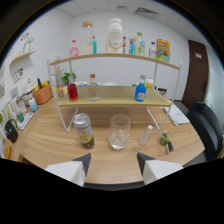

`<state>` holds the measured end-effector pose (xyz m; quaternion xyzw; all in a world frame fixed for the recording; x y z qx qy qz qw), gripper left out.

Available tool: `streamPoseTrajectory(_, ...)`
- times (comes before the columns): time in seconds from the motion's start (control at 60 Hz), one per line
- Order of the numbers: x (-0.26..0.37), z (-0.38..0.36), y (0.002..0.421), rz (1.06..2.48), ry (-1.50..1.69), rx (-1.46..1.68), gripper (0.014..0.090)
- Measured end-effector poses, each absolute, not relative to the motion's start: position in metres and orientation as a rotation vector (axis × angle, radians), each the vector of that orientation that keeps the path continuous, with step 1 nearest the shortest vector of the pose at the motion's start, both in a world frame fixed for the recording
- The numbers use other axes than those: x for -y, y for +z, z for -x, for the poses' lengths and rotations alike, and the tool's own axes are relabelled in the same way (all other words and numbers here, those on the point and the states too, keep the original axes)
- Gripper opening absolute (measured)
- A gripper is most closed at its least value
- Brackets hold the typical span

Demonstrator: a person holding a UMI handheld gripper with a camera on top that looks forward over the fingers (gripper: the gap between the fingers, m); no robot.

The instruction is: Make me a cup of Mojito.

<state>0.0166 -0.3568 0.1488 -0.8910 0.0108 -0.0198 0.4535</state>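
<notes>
A clear glass [119, 132] with ice cubes in it stands on the wooden table [55, 142], ahead of my gripper [114, 161] and in line with the gap between its fingers. Left of the glass stands a silver and yellow drink can [84, 131]. To the right of the glass a small clear bottle [145, 135] leans, and further right lies a lime with a dark tool [166, 141]. My gripper is open, with nothing between its white fingers [70, 171].
A two-tier wooden shelf [115, 96] stands behind the glass, holding a red bottle [73, 91], a clear bottle [93, 88] and a blue bottle [140, 92]; more bottles line its top. An orange pot [43, 93] sits at the left, a black chair [207, 125] at the right.
</notes>
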Motion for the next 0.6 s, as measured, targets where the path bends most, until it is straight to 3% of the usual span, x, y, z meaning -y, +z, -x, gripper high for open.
streamPoseTrajectory(0.6,0.349,-0.051,0.147,2.228,-0.058,0.016,0.0861)
